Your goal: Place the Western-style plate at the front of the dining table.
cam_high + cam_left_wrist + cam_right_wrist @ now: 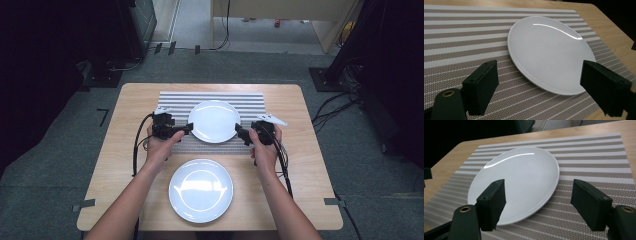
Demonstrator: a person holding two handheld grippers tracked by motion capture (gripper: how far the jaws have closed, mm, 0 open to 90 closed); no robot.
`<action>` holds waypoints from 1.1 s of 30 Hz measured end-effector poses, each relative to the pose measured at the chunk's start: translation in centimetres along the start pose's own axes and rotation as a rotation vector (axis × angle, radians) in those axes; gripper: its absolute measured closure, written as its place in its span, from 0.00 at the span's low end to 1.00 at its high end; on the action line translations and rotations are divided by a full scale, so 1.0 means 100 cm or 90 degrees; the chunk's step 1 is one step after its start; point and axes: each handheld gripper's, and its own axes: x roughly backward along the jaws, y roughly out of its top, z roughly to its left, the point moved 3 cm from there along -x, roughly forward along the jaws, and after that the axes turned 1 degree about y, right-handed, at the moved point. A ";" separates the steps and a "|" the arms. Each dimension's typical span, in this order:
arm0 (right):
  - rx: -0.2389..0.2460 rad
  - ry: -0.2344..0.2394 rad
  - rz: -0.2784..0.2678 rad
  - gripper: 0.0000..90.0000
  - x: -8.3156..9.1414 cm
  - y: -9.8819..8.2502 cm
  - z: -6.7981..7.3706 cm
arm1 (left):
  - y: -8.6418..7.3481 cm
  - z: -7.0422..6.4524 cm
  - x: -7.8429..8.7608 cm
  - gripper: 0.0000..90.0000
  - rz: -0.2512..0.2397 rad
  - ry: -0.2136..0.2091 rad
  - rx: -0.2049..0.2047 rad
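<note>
A white plate (214, 120) lies on a striped placemat (175, 101) at the table's middle. My left gripper (187, 128) sits at the plate's left rim, open, nothing between its jaws. My right gripper (240, 133) sits at the plate's right rim, also open and empty. In the left gripper view the plate (549, 51) lies just ahead of the open gripper (544, 87). The right gripper view shows the plate (516, 180) with its near rim between the spread jaws of the gripper (541, 205). A second white plate (200, 189) rests on bare wood near the front edge.
The wooden table (125, 105) has bare margins left and right of the placemat. Cables (285, 165) trail from both grippers along the person's forearms. Dark equipment and cables stand on the floor around the table.
</note>
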 end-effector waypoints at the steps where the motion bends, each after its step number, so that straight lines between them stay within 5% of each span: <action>1: 0.002 0.005 0.001 0.28 0.002 -0.001 0.000 | -0.001 0.000 0.003 0.16 -0.003 0.002 -0.003; 13: 0.053 -0.003 -0.016 0.23 0.041 -0.003 -0.001 | -0.021 0.005 0.038 0.15 -0.030 -0.003 0.004; 33: 0.073 -0.003 -0.022 0.22 0.091 -0.026 -0.022 | -0.053 0.016 0.085 0.14 -0.061 0.013 -0.002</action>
